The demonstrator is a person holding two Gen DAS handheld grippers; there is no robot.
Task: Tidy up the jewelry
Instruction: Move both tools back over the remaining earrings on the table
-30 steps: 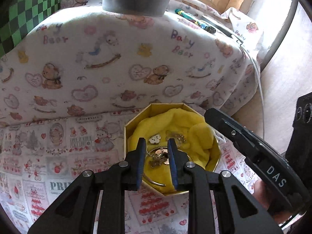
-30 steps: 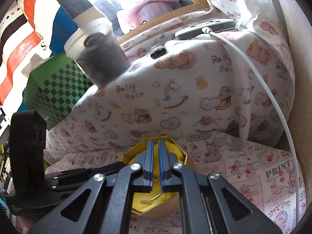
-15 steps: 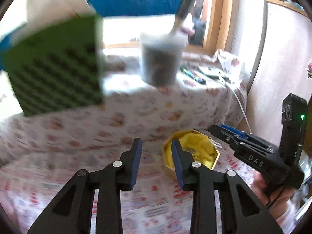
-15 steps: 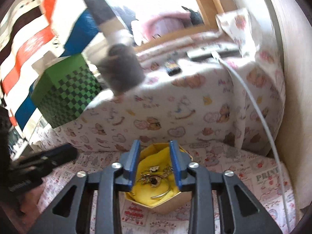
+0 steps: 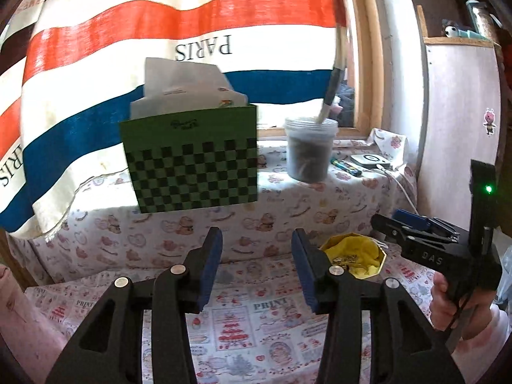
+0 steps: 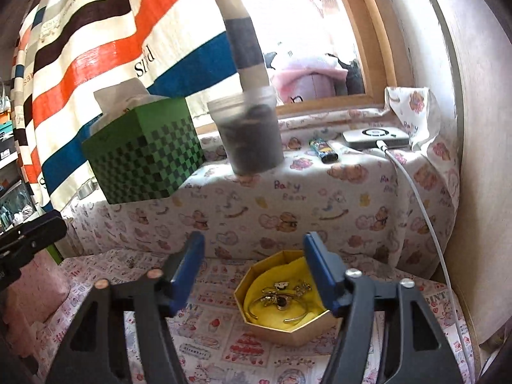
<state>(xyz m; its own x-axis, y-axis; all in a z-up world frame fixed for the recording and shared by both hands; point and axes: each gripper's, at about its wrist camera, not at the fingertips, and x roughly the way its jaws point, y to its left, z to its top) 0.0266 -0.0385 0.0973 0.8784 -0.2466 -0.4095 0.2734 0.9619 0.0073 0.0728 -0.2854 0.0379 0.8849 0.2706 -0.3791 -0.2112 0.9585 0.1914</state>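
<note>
Jewelry [image 6: 281,297] lies in a heap on the yellow cloth [image 6: 307,307] that lines a small gold box [image 6: 288,332], and the box sits on the printed sheet [image 6: 224,355] in front of me. I can make out a curved gold bangle, a piece with a dark stone and a small white charm among the tangle; the rest is too fine to tell apart.

My right gripper [image 6: 252,267] hangs above the near side of the box with its blue pads [image 6: 320,275] spreading wider, and nothing is between them. The right pad stands in front of the box's right edge in that view; I cannot tell whether it touches.

My left gripper [image 5: 256,267] is off to the left of the box, well apart from it, and its blue pads [image 5: 211,262] are also parting with nothing in them. From the left view the box [image 5: 380,260] shows just past the right pad, and my right hand [image 5: 460,304] grips the black handle of the other tool at the right edge.

Behind the box rises a ledge covered in a bear-print cloth [image 6: 320,201]. On it stand a green checkered tissue box [image 6: 144,160], a plastic tub [image 6: 249,134] with dark contents and a striped stick leaning in it, a lighter [image 6: 324,150] and a white device [image 6: 376,137] with a cable [image 6: 425,220] running down. A striped blanket [image 5: 160,32] hangs at the back.
</note>
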